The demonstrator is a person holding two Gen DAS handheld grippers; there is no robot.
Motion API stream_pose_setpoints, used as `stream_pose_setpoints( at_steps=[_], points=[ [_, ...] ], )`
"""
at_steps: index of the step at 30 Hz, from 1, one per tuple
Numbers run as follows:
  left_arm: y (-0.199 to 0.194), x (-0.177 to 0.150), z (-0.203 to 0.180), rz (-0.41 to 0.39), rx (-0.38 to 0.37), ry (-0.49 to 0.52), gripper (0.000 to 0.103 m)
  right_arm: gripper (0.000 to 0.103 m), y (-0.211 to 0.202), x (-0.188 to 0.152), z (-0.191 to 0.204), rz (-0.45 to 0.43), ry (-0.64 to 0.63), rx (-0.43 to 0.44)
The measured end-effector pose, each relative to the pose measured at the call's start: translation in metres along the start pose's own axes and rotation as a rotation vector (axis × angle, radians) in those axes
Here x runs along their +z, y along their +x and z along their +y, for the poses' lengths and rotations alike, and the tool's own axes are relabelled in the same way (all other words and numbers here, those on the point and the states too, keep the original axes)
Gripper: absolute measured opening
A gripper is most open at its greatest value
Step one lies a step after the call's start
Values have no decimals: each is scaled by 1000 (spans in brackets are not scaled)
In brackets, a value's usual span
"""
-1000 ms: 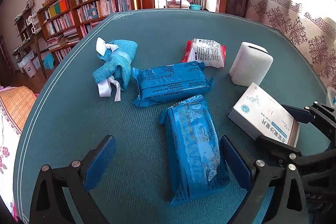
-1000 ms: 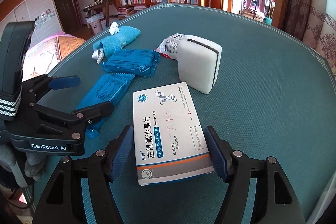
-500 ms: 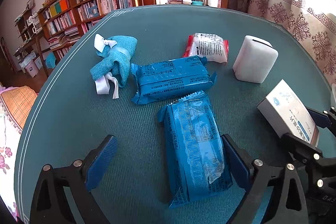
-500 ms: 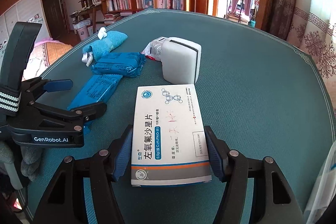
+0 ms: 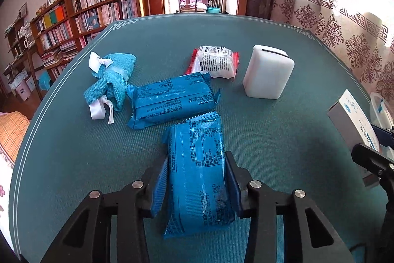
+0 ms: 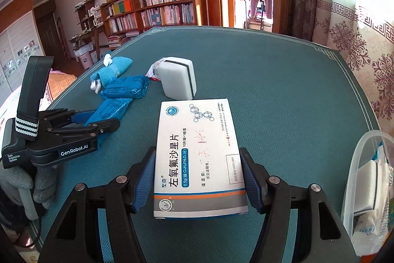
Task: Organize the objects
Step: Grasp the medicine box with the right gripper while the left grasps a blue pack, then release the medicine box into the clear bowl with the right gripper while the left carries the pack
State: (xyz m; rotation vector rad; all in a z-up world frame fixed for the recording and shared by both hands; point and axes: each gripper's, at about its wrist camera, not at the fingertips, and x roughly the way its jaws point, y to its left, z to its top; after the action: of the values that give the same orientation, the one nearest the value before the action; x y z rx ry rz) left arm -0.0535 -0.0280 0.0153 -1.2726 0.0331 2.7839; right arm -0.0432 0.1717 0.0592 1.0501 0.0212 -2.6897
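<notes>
Blue packet point(image 5: 197, 171), white box point(image 6: 199, 157), teal tablecloth point(image 5: 283, 139).

Bright window daylight, sharp focus, fisheye-warped dark edges.

Open cloth point(image 6: 283, 90) right of sponge point(image 6: 178, 83)

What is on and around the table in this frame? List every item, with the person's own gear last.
blue snack packs: 2, blue; one in the left tongs, one behind it on the cloth.
teal pouch: 1, teal with white ribbon; far left.
red-and-white packet: 1; far centre.
white sponge block: 1; standing, right of the packet.
medicine box: 1, white; in the right tongs.
clear bin: 1; right edge.
table: 1, teal cloth.
bookshelf: 1, brown; behind.
left tongs: shut.
right tongs: shut.
</notes>
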Motion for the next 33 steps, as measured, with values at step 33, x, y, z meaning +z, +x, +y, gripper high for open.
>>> stream_pose_setpoints(
  at_steps=[33],
  points=[
    [-31,13,-95,-58,-118,151,44,65,-107,-26,-207,-99,340,-499]
  ],
)
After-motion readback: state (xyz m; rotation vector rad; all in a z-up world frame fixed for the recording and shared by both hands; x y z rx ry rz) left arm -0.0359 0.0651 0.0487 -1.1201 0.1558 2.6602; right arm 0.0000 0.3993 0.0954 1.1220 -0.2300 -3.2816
